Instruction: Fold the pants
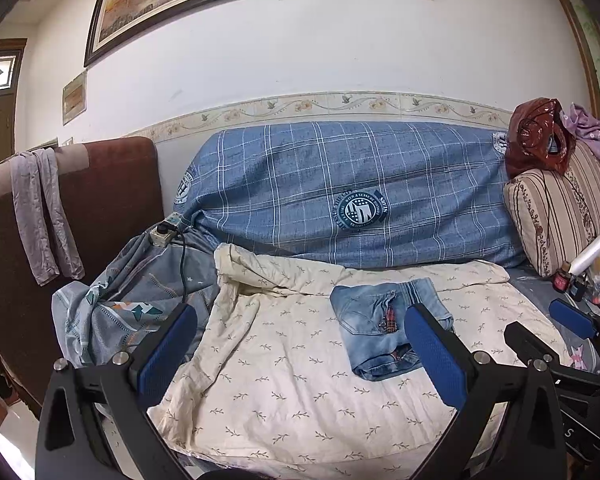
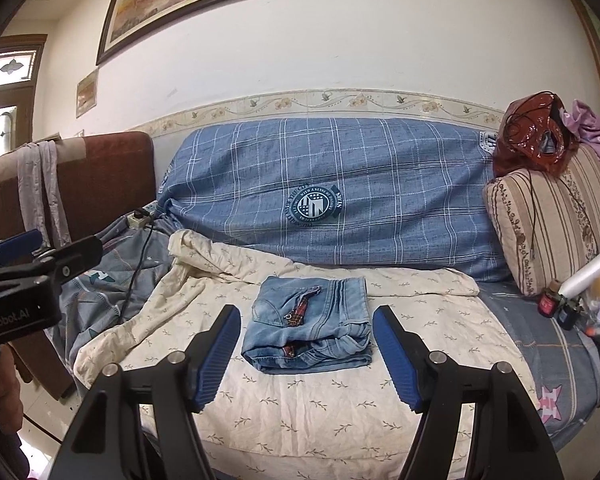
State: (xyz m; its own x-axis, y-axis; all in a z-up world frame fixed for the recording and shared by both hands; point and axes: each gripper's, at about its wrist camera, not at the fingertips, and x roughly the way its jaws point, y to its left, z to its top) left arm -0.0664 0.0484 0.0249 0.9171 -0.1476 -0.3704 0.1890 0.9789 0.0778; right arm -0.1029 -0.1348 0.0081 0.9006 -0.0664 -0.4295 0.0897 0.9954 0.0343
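Light-blue denim pants (image 2: pixel 310 326) lie folded into a small square bundle on a cream leaf-print sheet (image 2: pixel 300 408). They also show in the left wrist view (image 1: pixel 380 328). My right gripper (image 2: pixel 306 354) is open and empty, its blue pads on either side of the bundle, just in front of it and not touching. My left gripper (image 1: pixel 300 356) is open and empty, held back over the sheet, left of the pants. The right gripper shows at the right edge of the left wrist view (image 1: pixel 572 320); the left gripper shows at the left edge of the right wrist view (image 2: pixel 40 256).
A blue plaid cushion (image 2: pixel 340 196) lines the wall behind. A striped pillow (image 2: pixel 548 224) with a red bag (image 2: pixel 536 136) sits at right, small bottles (image 2: pixel 556 304) beside it. A brown chair back (image 1: pixel 80 208), a power strip (image 1: pixel 164 232) with cord and grey bedding (image 1: pixel 132 300) are at left.
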